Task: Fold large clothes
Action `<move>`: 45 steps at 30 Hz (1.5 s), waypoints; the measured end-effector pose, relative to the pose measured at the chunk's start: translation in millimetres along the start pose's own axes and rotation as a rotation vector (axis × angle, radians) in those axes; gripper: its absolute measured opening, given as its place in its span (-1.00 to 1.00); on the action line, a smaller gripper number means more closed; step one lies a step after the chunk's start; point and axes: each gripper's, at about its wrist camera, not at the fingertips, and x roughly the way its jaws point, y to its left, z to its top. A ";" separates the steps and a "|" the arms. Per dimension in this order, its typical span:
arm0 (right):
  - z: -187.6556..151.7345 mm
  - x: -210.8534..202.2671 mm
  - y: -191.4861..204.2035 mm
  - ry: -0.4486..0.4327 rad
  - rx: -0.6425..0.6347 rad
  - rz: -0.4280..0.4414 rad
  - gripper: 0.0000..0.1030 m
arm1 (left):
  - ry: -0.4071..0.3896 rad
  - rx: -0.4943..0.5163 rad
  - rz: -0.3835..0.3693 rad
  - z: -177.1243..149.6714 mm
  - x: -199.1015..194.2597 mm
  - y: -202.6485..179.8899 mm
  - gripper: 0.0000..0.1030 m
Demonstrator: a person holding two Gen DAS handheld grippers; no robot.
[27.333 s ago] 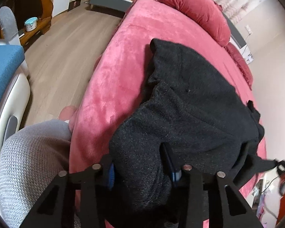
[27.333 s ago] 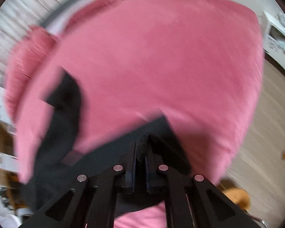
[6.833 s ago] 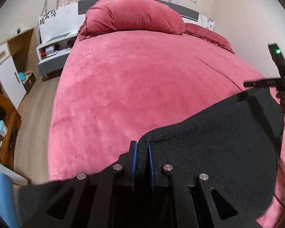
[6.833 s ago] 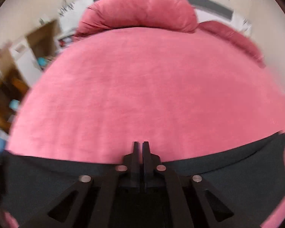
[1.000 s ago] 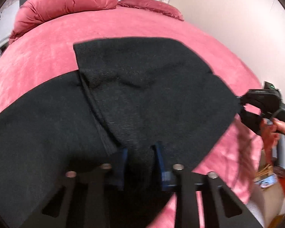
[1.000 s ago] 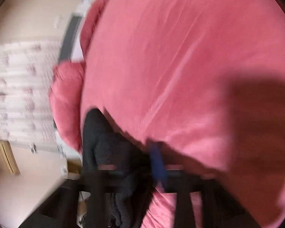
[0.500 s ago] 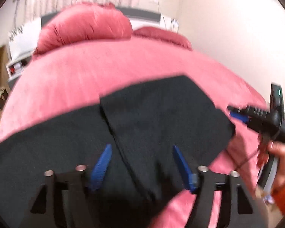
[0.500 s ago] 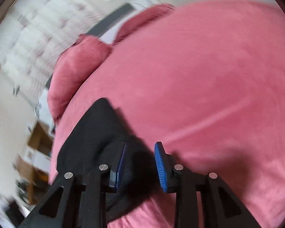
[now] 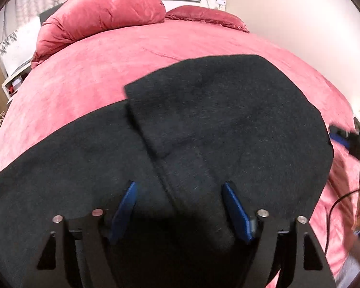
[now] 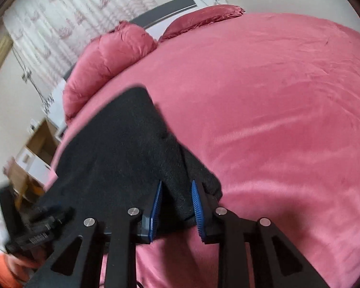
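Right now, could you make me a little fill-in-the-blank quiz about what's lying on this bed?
1. The black garment lies on a bed cover coloured ____.
2. One part of the garment lies folded ____ the rest of it.
3. The pads of the left gripper are coloured ____.
4. At the head of the bed lie pillows, ____ in colour.

Missing words: pink; over; blue; red

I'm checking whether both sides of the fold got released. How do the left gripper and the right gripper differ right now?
The left gripper stands wide, while the right gripper shows a narrower gap. The left gripper hangs over the black garment's middle, across a folded edge; the right gripper sits at its corner by the pink bedspread. Both are opening, cloth between the jaws but not pinched.
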 end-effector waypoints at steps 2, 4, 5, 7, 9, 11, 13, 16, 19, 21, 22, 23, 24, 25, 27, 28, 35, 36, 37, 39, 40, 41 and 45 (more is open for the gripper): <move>13.0 -6.4 -2.7 -0.050 0.002 -0.021 0.02 | -0.004 -0.004 0.017 -6.9 -5.5 5.2 0.63; 29.8 4.4 3.6 -0.040 -0.047 0.012 0.14 | -0.002 -0.034 0.008 -16.2 -12.6 11.0 0.65; 35.7 15.8 8.9 -0.011 -0.081 0.020 0.14 | 0.003 -0.054 0.001 -21.5 -13.2 13.6 0.68; 45.2 41.7 16.8 0.052 -0.129 0.044 0.14 | 0.003 -0.100 -0.011 -32.5 -18.9 23.1 0.71; 47.8 68.3 23.2 0.130 -0.156 0.089 0.14 | -0.003 -0.110 -0.025 -42.6 -23.5 28.8 0.71; 51.2 92.2 25.2 0.213 -0.156 0.141 0.17 | -0.002 -0.109 -0.029 -47.3 -28.5 33.1 0.71; 47.7 100.6 20.2 0.217 -0.154 0.198 0.28 | 0.015 -0.102 -0.021 -56.3 -32.5 40.2 0.70; 46.9 98.0 18.2 0.208 -0.131 0.228 0.28 | -0.004 -0.099 -0.048 -71.9 -53.3 46.1 0.70; 40.5 96.3 13.6 0.268 -0.067 0.292 0.28 | -0.020 -0.138 -0.059 -89.7 -70.7 68.3 0.70; 40.6 102.5 20.9 0.301 -0.083 0.293 0.28 | -0.022 -0.170 -0.058 -94.1 -74.9 77.7 0.70; 40.1 101.7 24.3 0.315 -0.104 0.283 0.28 | -0.019 -0.187 -0.049 -98.9 -77.1 83.8 0.70; 39.8 102.0 27.7 0.327 -0.122 0.265 0.28 | -0.013 -0.199 -0.033 -103.3 -79.2 86.3 0.71; 39.7 101.7 29.3 0.334 -0.123 0.253 0.28 | -0.003 -0.214 -0.013 -105.9 -79.7 90.5 0.71; 40.7 103.9 30.9 0.342 -0.111 0.237 0.28 | 0.006 -0.240 0.007 -107.8 -82.1 97.7 0.71; 43.2 108.3 33.9 0.342 -0.072 0.212 0.31 | 0.016 -0.279 0.042 -108.0 -86.3 109.4 0.74; 44.2 105.4 32.8 0.334 -0.054 0.209 0.35 | 0.017 -0.301 0.072 -108.2 -88.2 115.6 0.75; 37.5 100.1 43.7 0.270 -0.091 0.127 0.28 | 0.076 -0.351 0.192 -119.6 -97.4 144.5 0.78; 36.9 100.0 48.7 0.272 -0.128 0.092 0.20 | 0.078 -0.340 0.202 -121.7 -97.7 144.7 0.79; 36.6 99.8 51.8 0.275 -0.153 0.068 0.10 | 0.076 -0.328 0.209 -122.6 -97.5 143.8 0.79; 37.7 98.6 55.1 0.281 -0.170 0.037 -0.02 | 0.073 -0.317 0.214 -125.2 -99.5 143.6 0.81; 39.0 98.8 56.3 0.285 -0.159 0.030 -0.07 | 0.072 -0.316 0.217 -127.3 -101.2 143.9 0.81; 40.0 99.8 58.0 0.291 -0.145 0.021 -0.16 | 0.073 -0.316 0.219 -128.7 -102.4 144.0 0.81; 44.4 95.4 71.4 0.301 -0.143 -0.016 -0.38 | 0.078 -0.317 0.216 -116.4 -80.2 134.4 0.81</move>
